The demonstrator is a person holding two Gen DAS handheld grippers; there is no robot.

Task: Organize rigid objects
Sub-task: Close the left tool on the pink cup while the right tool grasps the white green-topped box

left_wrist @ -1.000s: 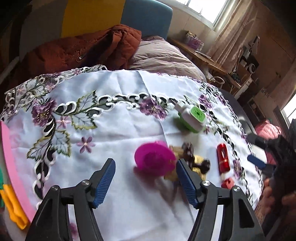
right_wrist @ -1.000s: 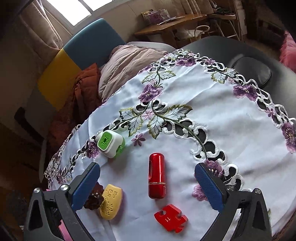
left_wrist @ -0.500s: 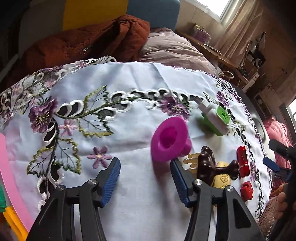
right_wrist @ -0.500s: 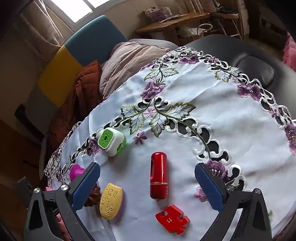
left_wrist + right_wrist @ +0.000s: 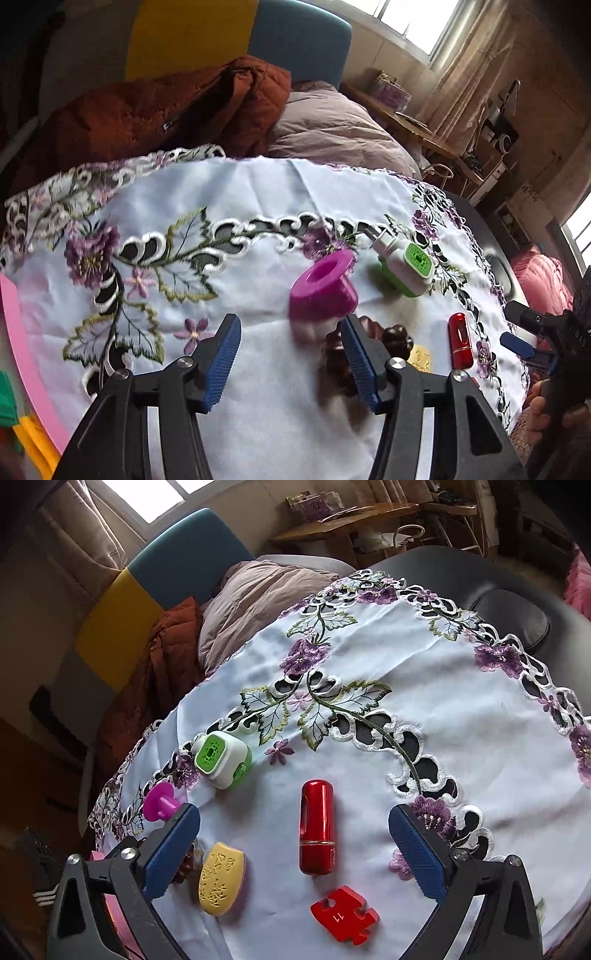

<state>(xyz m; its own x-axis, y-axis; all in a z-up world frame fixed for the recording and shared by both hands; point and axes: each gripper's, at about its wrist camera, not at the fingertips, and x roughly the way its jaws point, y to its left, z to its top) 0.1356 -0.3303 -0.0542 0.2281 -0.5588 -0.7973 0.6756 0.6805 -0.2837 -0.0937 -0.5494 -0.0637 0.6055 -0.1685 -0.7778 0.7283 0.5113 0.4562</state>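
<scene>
The counter (image 5: pixel 461 686), spread with an embroidered white cloth (image 5: pixel 258 206), carries the same scatter of small things as a second ago; the pink tray edge (image 5: pixel 22 350) at the left rim has not moved either.

What changed is around the left tool (image 5: pixel 291 356). Its view has crept forward, so the magenta spool (image 5: pixel 325 291) that sat low between the blue pads a second ago now lies just beyond their tips, tipped on its side with its hollow facing up and left. It rests on the cloth; nothing is gripped. The jaws narrowed a little from their widest and stand wide apart, empty. A dark brown knobbed piece (image 5: pixel 369 343) sits against the right pad, partly hidden and blurred.

The right tool (image 5: pixel 295 853) is parked, jaws wide and empty, above the red cylinder (image 5: pixel 317 829), the yellow wedge (image 5: pixel 221 878) and the red puzzle piece (image 5: pixel 345 917). The green and white plug (image 5: pixel 223 758) lies untouched further back.

For the task, this suggests the spool is the next target but not yet secured: the pads likely need to advance around it before closing.
</scene>
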